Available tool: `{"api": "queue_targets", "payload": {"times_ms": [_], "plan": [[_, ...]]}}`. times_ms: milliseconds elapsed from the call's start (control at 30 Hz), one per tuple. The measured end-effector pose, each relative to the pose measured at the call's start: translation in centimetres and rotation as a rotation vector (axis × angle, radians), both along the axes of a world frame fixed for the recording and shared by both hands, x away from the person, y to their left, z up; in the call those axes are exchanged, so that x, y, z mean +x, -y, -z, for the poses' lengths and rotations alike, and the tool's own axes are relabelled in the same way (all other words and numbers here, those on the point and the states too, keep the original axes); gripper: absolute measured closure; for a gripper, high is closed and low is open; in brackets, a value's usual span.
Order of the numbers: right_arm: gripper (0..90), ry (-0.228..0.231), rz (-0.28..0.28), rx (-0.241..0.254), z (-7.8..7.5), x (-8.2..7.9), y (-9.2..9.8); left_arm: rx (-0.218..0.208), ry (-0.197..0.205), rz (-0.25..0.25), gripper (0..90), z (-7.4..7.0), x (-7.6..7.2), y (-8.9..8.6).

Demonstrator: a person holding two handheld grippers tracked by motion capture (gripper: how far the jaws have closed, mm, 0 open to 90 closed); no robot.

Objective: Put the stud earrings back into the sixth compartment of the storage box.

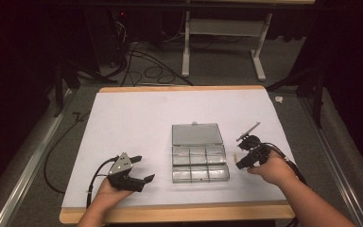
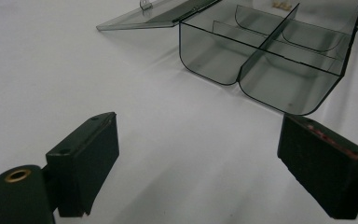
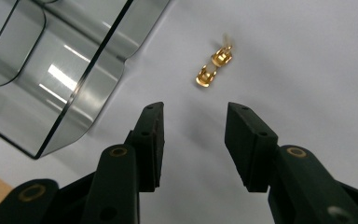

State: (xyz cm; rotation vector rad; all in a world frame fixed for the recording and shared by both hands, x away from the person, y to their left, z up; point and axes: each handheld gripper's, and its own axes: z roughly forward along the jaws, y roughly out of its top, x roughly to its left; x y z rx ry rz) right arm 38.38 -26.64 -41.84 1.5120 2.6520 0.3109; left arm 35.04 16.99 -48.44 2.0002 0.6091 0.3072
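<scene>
While both claws gape empty, a smoky clear compartment box (image 1: 200, 162) sits mid-bench, lid (image 1: 196, 134) flung back; two small gold fittings (image 3: 214, 66) lie just right, before the right claw (image 3: 193, 140); left claw (image 2: 198, 163) nearer-left.

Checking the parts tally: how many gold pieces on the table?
2: both gold pieces lie touching on the white sheet beside the clear box, ahead of the right gripper. Others may be hidden.
</scene>
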Motion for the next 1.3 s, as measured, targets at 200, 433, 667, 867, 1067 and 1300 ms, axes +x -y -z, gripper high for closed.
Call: {"api": "queue_targets", "payload": {"times_ms": [200, 433, 667, 867, 1067, 1300], "plan": [[68.5, 0.004, 0.006, 0.007, 0.1, 0.8, -0.2, 0.0, -0.001, 0.004, 13.3, 0.0, 0.0, 0.0], [74.8, -0.008, 0.0, -0.002, 0.3, 1.6, -0.5, 0.001, -0.005, 0.009, 13.6, 0.0, 0.0, 0.0], [78.1, -0.011, 0.008, -0.001, 0.5, 2.4, -0.8, 0.002, -0.005, 0.009, 13.6, 0.0, 0.0, 0.0], [79.5, -0.019, 0.0, -0.011, 0.7, 2.7, -0.7, 0.003, -0.005, 0.007, 13.6, 0.0, 0.0, 0.0], [81.7, -0.04, 0.016, -0.017, 1.0, 3.0, -0.8, 0.002, -0.005, 0.008, 13.6, 0.0, 0.0, 0.0], [87.3, -0.042, 0.005, -0.023, 1.4, 3.1, -0.8, 0.003, -0.004, 0.009, 13.7, 0.0, 0.1, 0.0]]}}
